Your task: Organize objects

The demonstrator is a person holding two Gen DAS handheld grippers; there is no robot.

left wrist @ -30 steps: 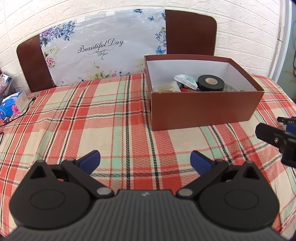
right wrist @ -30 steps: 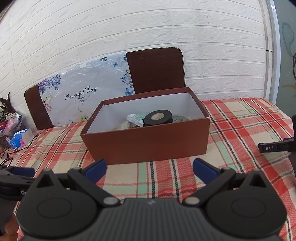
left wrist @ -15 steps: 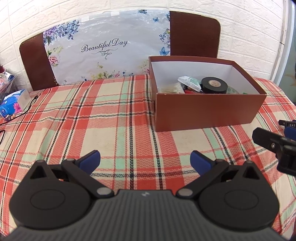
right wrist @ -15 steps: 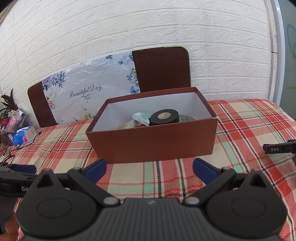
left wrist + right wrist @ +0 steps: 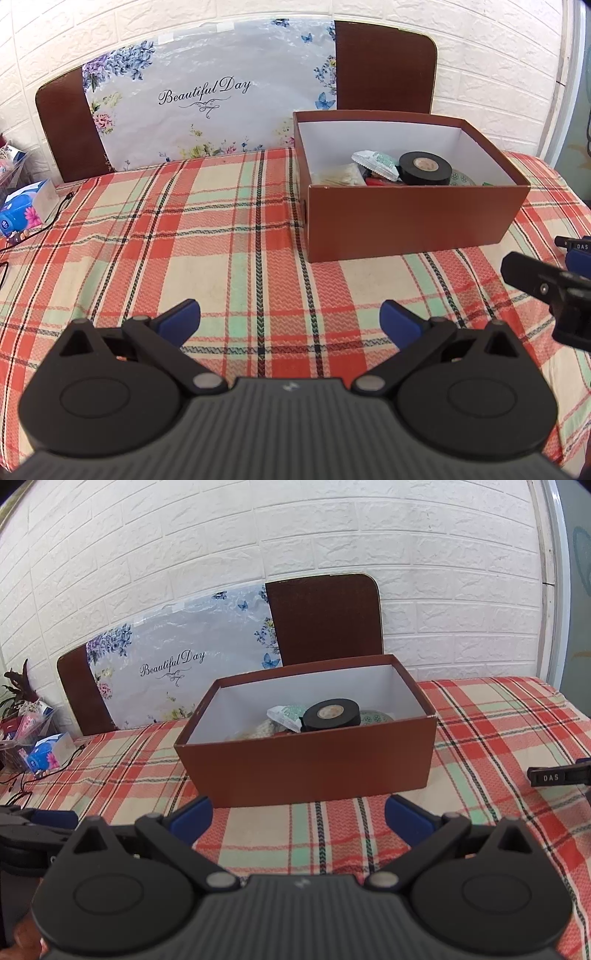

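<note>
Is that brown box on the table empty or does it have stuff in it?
Not empty. The brown box is open-topped and holds a black tape roll, a white-green packet and other small items.

A white brick-patterned wall (image 5: 332, 535) stands straight ahead. Against it leans a dark brown board (image 5: 384, 66), half covered by a flowered sheet (image 5: 207, 96). A red, green and cream checked tablecloth (image 5: 229, 229) spreads below, brightly lit.

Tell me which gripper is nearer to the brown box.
Right. The right gripper sits just in front of the brown box, its fingertips near the front wall. The left gripper is farther back and off to the box's left, with open tablecloth between.
</note>
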